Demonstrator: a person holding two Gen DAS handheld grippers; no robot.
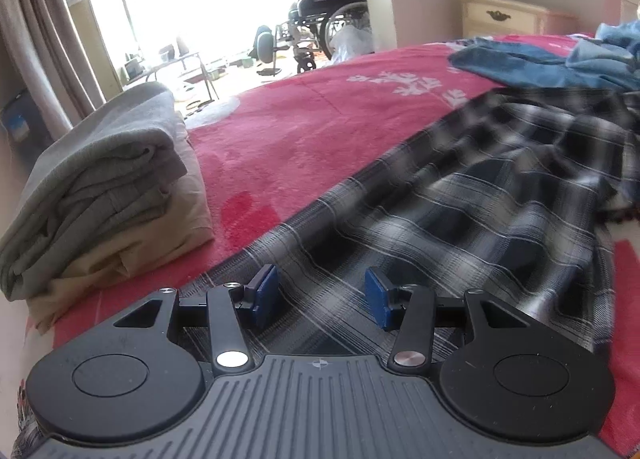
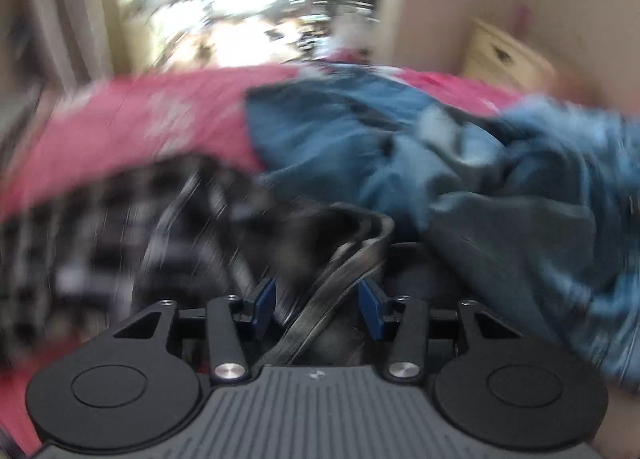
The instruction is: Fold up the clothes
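A black-and-white plaid shirt (image 1: pixel 460 187) lies spread across the red blanket (image 1: pixel 300 119) of a bed. My left gripper (image 1: pixel 322 293) hovers over the shirt's near edge, open, with nothing between its blue pads (image 1: pixel 266 291). The right wrist view is blurred. There my right gripper (image 2: pixel 318 305) stands open over a bunched part of the plaid shirt (image 2: pixel 100 227). A dark fold of it (image 2: pixel 344 259) runs up between the jaws, and the pads do not press on it. Rumpled blue denim clothes (image 2: pixel 400 131) lie just beyond.
A folded stack of grey and beige clothes (image 1: pixel 100 179) sits on the bed's left edge. The blue denim pile (image 1: pixel 540 67) lies at the far right. Behind the bed stand a cream nightstand (image 1: pixel 500 17), a wheelchair (image 1: pixel 328 15) and curtains (image 1: pixel 36 39).
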